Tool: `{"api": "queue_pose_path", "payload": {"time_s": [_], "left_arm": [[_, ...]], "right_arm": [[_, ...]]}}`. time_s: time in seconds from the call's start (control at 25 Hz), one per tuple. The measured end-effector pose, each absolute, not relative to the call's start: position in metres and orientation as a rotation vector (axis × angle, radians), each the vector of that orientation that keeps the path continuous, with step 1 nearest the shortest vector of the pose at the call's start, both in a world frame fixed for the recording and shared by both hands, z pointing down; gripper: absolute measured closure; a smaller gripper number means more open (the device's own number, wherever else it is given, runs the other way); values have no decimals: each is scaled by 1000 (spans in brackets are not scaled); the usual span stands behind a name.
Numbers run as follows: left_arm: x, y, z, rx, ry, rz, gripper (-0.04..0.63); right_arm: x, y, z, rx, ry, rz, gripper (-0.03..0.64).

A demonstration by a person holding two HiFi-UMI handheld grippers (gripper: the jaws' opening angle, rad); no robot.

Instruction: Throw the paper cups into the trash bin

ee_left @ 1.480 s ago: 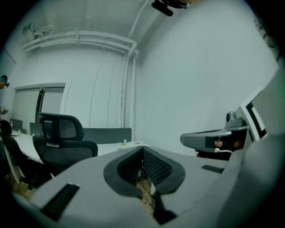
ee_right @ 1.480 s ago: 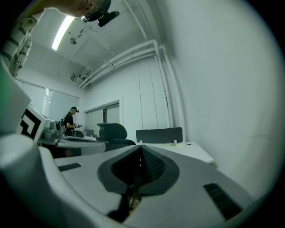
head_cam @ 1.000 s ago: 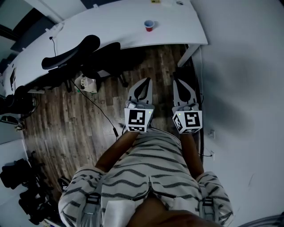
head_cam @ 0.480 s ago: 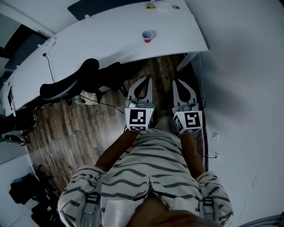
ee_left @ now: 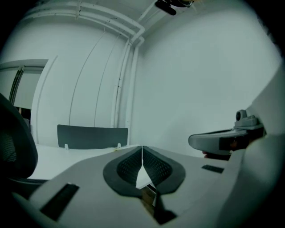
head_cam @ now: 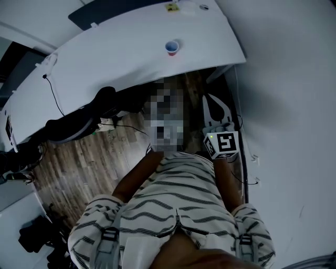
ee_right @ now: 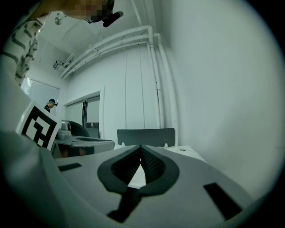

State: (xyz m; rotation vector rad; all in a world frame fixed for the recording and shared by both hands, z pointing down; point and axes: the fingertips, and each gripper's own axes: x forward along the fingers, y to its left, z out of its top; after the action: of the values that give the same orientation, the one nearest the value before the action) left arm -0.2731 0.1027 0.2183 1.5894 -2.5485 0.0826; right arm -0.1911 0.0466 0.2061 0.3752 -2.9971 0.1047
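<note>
Head view, looking steeply down: a person in a striped shirt (head_cam: 176,210) stands over a wood-plank floor (head_cam: 79,157), both forearms reaching ahead. The right gripper (head_cam: 206,100) points away from the body toward the table, its marker cube (head_cam: 224,143) facing up and its tongs pressed together to a narrow tip. It sits close beside a pale wall (head_cam: 289,105) on the right.

The right gripper view confirms the state, with the two dark ribbed pads meeting along a single seam and nothing between them. The left gripper (ee_left: 142,149), seen in its own view, is likewise pressed together and pinches nothing; its pads touch at the tip.

Beyond the grippers, a black office chair (head_cam: 79,123) stands at the left, pushed up against the curved white table (head_cam: 105,58), with a thin cable running along the floor near it.

On the table stands the one paper cup (head_cam: 172,47) in sight. It is small and upright, its mouth open to the ceiling, with a reddish outer wall and a pale, bluish inside. It stands alone near the table's front edge, toward the right end, well apart from both grippers and touched by neither.

Farthest off, a dark divider panel (head_cam: 115,8) rises along the table's back edge.
</note>
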Motion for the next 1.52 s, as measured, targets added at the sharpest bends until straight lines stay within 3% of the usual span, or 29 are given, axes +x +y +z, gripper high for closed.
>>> {"api": "queue_pose_path", "payload": {"time_s": [1.36,1.44,1.52], "left_arm": [[-381,9,325,1371,-2554,86,569],[-387,3,337,1363,-2547,105,566],[-393,-4,350,1362,-2533,123,515]], "right_arm": [[-218,1,270,333,-2919,175,607],[-218,-1,276,330,-2907,186,606],[-217,-2,282,329,-2895,196,606]]}}
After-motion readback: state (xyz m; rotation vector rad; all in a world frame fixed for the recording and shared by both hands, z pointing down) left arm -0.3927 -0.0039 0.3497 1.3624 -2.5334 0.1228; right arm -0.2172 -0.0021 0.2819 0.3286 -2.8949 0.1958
